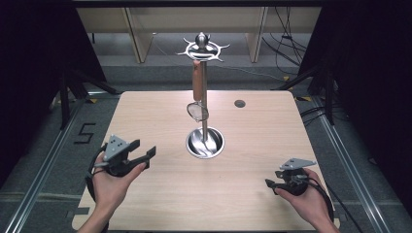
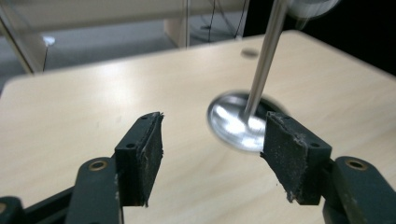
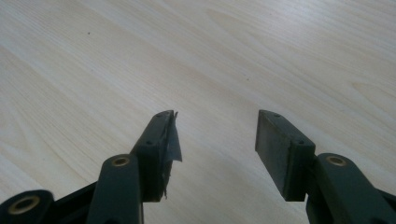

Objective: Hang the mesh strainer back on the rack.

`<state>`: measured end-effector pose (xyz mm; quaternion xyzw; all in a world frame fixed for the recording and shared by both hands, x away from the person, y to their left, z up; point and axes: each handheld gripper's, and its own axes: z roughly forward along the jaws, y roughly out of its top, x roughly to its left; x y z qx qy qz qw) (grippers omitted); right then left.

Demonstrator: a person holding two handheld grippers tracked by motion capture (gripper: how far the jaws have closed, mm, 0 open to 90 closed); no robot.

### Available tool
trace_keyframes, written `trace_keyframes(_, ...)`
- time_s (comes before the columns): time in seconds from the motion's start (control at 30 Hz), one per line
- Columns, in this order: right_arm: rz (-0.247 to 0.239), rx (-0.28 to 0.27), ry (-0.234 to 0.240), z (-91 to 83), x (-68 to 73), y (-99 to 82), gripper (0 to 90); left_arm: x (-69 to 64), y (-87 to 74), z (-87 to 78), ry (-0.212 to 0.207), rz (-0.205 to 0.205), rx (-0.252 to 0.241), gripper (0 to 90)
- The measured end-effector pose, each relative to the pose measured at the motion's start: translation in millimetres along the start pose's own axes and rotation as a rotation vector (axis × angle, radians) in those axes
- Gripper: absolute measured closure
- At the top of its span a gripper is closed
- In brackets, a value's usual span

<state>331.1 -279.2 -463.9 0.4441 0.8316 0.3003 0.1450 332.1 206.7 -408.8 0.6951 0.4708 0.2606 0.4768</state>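
Note:
A metal utensil stand rises from a round steel base at the table's middle. A wooden-handled strainer spoon hangs from its spiked top ring. My left gripper is held open at the left, a short way from the base, with nothing between its pads. In the left gripper view its pads point toward the stand's pole and base. My right gripper is open near the front right, angled down at bare wood.
A wooden table carries everything, with a small dark hole at the back right. Wooden shelving legs and cables lie on the floor beyond the far edge.

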Motion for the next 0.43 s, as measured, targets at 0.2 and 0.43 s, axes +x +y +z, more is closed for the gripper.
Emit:
trace_keyframes(0.2,0.002,-0.012,-0.004,2.5,-0.7,-0.3,48.3,14.4,-43.5,15.9,-0.032,-0.091,0.122,36.2)
trace_keyframes(0.43,-0.028,-0.011,-0.004,3.3,-6.1,-1.0,48.1,15.5,-42.7,22.9,-0.02,-0.068,0.129,36.4)
